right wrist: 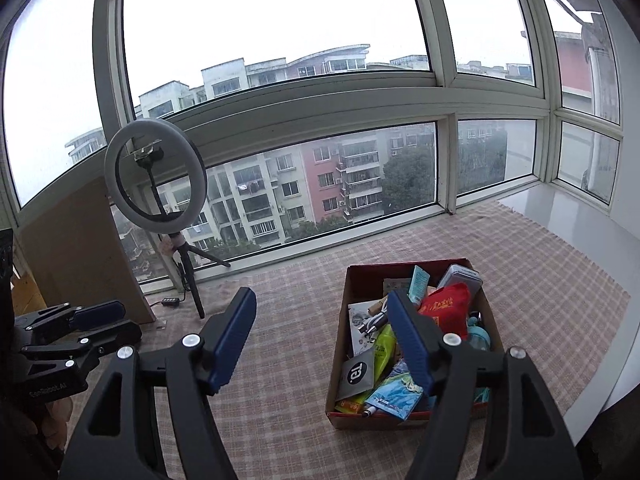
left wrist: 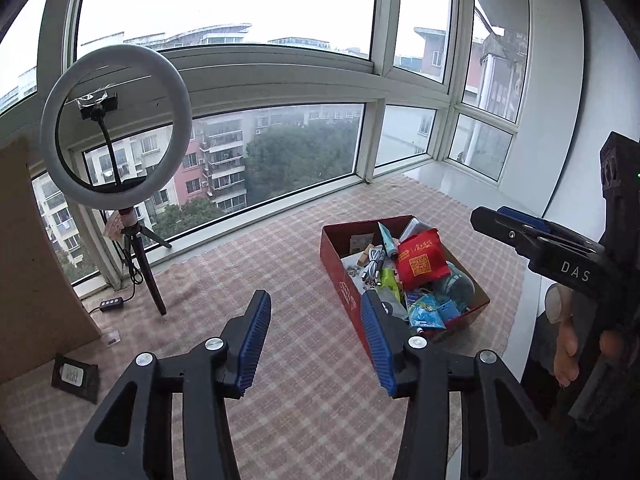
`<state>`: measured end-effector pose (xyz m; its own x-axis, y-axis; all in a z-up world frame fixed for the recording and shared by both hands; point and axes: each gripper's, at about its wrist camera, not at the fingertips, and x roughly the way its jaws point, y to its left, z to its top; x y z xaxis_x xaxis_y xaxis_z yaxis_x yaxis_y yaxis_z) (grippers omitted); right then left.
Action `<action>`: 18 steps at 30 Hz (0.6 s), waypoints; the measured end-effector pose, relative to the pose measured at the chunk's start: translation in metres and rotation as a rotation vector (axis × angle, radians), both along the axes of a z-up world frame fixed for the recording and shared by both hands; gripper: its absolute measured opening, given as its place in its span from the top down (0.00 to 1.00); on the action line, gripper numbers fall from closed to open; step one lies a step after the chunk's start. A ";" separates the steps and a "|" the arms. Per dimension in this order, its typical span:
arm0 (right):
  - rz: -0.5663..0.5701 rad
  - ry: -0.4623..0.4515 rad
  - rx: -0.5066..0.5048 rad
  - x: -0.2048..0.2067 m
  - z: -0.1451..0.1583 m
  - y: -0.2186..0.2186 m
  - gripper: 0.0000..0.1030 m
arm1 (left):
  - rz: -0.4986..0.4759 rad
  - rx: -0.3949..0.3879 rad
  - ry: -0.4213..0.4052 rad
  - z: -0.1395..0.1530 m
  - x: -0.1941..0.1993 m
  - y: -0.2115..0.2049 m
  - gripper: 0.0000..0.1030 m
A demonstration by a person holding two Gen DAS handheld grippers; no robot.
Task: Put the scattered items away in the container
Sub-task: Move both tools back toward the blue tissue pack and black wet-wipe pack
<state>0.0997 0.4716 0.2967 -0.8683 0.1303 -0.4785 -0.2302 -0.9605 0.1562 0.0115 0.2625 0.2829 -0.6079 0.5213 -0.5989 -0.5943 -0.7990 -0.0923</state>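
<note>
A: Quick pass. Where's the stuff?
B: All in the red box (right wrist: 416, 416), which sits on the checked cloth (right wrist: 280, 392) over the surface, well right of the ring light (right wrist: 156, 172). The box is piled full: a red pouch (right wrist: 444, 312) on top near the far side, a white cable (left wrist: 374, 264) left of it, a green tube (right wrist: 384, 346), a grey sachet (right wrist: 356, 372) and blue packets (right wrist: 394, 396) at the near end.
A: Anything left on the cloth?
B: Nothing loose near the box. A dark packet (left wrist: 76, 376) lies far left of it, by the cardboard sheet (left wrist: 36, 264); can't tell if it counts.
A: Grippers?
B: The left hand-held gripper (left wrist: 316, 344) is spread apart with nothing between its pads, just left of the box. The right hand-held gripper (right wrist: 324, 344) is also wide and empty, its right pad in line with the box's contents.
A: Handling?
B: My guess is that it's mostly light, soft, crinkly packaging. The foil packets are probably slippery, so pinch them flat across an edge. The pouch is squashy; take its gathered top. The cable is floppy; grab the bundle's middle. The tube is firmer; grip it across the body.
A: And the box?
B: Thin card walls would likely flex, so pinch one wall near a corner.
</note>
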 end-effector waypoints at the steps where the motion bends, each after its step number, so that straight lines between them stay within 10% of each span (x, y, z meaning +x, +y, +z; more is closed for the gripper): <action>1: 0.013 0.000 0.004 -0.001 0.001 -0.007 0.35 | 0.019 0.002 0.001 0.000 0.002 -0.008 0.56; 18: 0.038 -0.004 0.033 0.018 0.002 -0.035 0.34 | 0.068 0.013 0.005 -0.003 0.027 -0.038 0.56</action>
